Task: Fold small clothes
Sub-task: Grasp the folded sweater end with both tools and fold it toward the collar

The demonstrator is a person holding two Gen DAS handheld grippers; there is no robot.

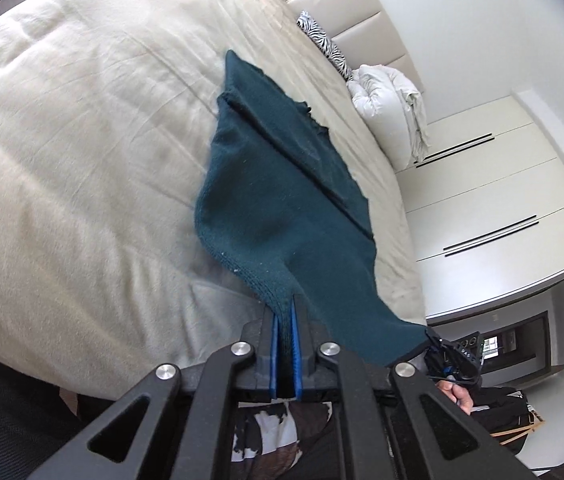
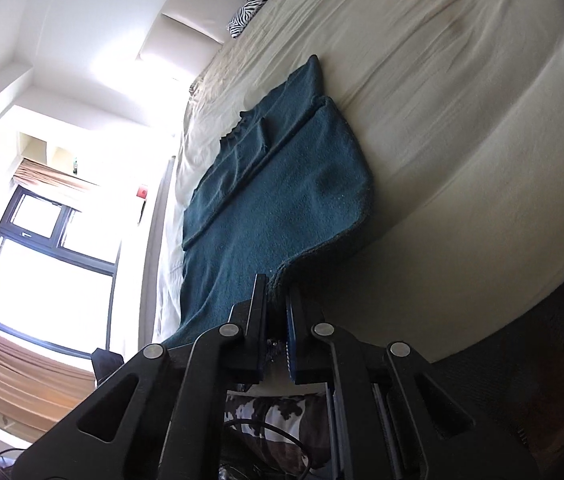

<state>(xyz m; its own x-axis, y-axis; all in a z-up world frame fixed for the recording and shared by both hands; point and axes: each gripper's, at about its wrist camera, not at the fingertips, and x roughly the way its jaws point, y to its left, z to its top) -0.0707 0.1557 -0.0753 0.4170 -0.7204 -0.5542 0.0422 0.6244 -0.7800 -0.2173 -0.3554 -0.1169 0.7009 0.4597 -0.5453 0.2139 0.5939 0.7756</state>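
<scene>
A dark teal knitted garment (image 1: pixel 282 184) lies partly on a cream bed sheet (image 1: pixel 82 140), with one flap folded over along its length. My left gripper (image 1: pixel 286 304) is shut on its near hem corner and lifts that edge. My right gripper (image 2: pixel 278 292) is shut on the other near corner of the garment (image 2: pixel 282 200), which stretches between both grippers. The right gripper also shows in the left wrist view (image 1: pixel 441 350), at the cloth's lower right end. The far end of the garment rests flat on the bed.
A zebra-print pillow (image 1: pixel 325 46) and a white duvet (image 1: pixel 393 100) lie by the padded headboard (image 1: pixel 361 12). White wardrobe doors (image 1: pixel 493 200) stand beyond the bed. A bright window (image 2: pixel 42 248) with a brown blind is on the other side.
</scene>
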